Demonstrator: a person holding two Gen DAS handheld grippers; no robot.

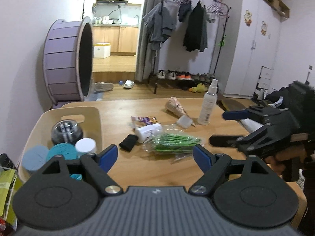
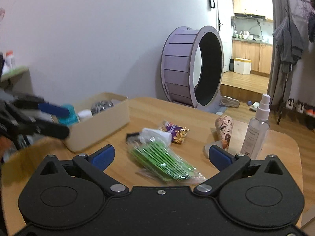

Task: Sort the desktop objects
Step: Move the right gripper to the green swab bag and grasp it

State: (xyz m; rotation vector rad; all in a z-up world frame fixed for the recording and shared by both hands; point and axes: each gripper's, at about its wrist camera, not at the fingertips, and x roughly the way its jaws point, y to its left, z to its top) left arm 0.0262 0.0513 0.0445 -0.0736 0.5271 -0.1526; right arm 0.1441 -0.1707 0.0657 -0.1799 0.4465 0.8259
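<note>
The packet of green sticks (image 2: 165,162) is lying just ahead of the right hand-held gripper (image 2: 160,155), between its spread blue fingers (image 2: 103,156), and it is looking like the next thing to be sorted. Both fingers are standing wide apart and are holding nothing. The left hand-held gripper (image 1: 155,156) is likewise gaping open and empty, hovering over the near edge of the desk (image 1: 137,169), with the same packet (image 1: 173,143) just beyond its tips.

To take the packet well, I judge the right hand-held gripper should be coming down square across the narrow width of the bundle, not along its length, and be closing on the sticks themselves, since the loose clear wrapper is likely to slip or crumple if pinched alone. The packet is a flat sheaf of bright green sticks in crinkled transparent film, with its far end touching or overlapping a white bottle (image 1: 148,132) lying on its side, so a straight lift is safer than a drag.

Farther out from the grippers, a black cap-like piece (image 1: 128,142), a purple and gold snack wrapper (image 2: 175,131), a patterned paper cone (image 2: 224,132) and an upright clear spray bottle (image 2: 256,131) are waiting on the desk. Off to the left, the beige storage bin (image 2: 98,131) is already holding a clear ball, teal and blue rolls and a white-lidded jar.
</note>
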